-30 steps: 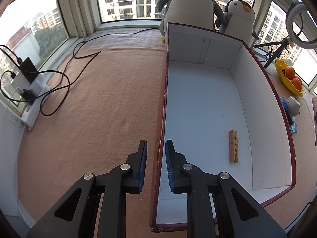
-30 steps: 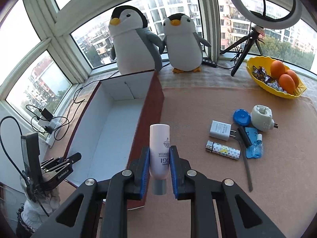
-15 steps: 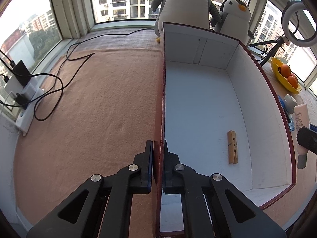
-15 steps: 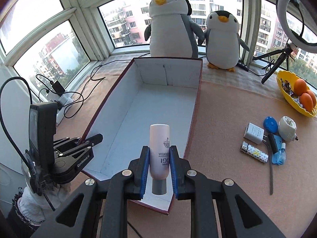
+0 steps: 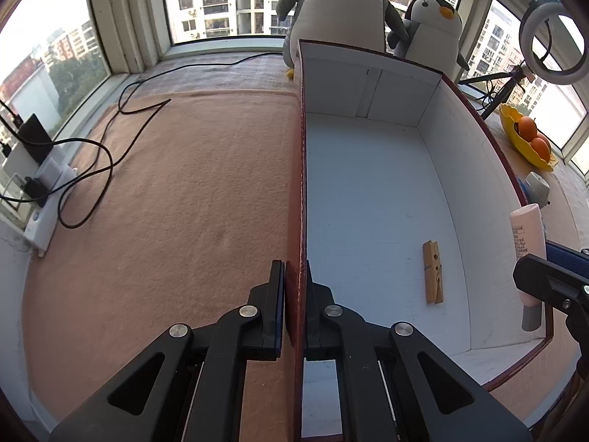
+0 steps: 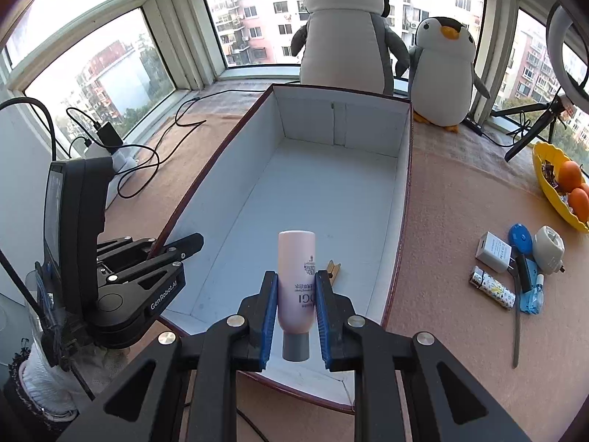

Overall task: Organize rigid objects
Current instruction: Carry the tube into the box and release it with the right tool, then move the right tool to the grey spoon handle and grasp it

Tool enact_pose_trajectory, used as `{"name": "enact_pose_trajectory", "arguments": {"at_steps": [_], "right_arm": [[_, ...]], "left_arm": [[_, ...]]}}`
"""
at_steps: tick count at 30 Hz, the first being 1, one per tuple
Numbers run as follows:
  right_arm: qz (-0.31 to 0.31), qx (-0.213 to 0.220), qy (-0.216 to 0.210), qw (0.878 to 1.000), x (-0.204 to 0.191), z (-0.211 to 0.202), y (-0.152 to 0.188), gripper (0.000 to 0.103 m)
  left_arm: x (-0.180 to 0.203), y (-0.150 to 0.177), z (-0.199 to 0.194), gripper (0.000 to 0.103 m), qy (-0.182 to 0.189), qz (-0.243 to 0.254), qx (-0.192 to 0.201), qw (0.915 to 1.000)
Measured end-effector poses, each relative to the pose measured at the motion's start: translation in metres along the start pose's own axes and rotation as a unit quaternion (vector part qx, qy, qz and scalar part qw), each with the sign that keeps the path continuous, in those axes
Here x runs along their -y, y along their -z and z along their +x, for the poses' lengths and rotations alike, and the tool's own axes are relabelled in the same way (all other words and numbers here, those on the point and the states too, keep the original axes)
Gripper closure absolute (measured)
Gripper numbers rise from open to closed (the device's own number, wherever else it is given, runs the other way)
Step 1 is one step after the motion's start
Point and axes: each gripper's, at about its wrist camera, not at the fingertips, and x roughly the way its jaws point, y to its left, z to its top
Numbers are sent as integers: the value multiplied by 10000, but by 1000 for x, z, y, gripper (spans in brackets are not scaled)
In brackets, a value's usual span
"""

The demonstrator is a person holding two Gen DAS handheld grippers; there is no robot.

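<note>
A long white box with dark red outer walls (image 5: 368,191) (image 6: 313,191) lies on the tan mat. My left gripper (image 5: 294,276) is shut on the box's left wall, one finger outside and one inside; in the right wrist view the left gripper (image 6: 191,241) clamps the same wall. My right gripper (image 6: 294,287) is shut on a pale pink tube (image 6: 296,280), grey cap toward me, held over the box's near end. The pink tube (image 5: 526,235) also shows at the right edge of the left wrist view. A wooden clothespin (image 5: 432,276) (image 6: 333,269) lies on the box floor.
Right of the box lie a white charger (image 6: 493,250), a patterned lighter (image 6: 491,287), a blue lid (image 6: 521,237), a white round device (image 6: 548,248) and a thin dark tool (image 6: 517,331). A yellow bowl (image 6: 545,180) holds oranges. Two plush penguins (image 6: 349,29) stand behind. Cables and a power strip (image 5: 48,180) lie left.
My left gripper's fingers closed onto the box's left wall. My right gripper carried the pink tube leftward, from beside the box's right wall to over the box's near end.
</note>
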Motion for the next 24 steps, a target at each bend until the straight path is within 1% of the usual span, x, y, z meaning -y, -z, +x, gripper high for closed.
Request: {"name": "enact_pose_trajectory", "arguments": {"at_steps": [5,7,8,9,11,18,21,24], "right_arm": [[61,-11,-58,10000,2,2,-1,85],[61,-14,-75,10000,3,2,-1,82],[52,5,-72,10000,4,1,-1,75],[34,32,-65,10000,3,0,-1,66],[19,96,-48,9999,3,-2,0,57],[235,205,-110,9995,17,-12,1,57],[435,319,-112,9985,34,-20,3,57],[710,405,-49,9966,58,-28,7,57]], "left_arm": [[0,0,0,98,-5,15,-1,10000],[0,0,0,98,-16,22,-1,10000],[1,0,0,98,-21,23,-1,10000],[1,0,0,98,-31,26,-4,10000],[1,-1,1,98,-43,34,-8,10000],[2,-1,2,98,-93,52,-48,9999],[4,-2,3,98,-158,112,-62,9998],[5,-2,3,98,-211,139,-87,9996]]}}
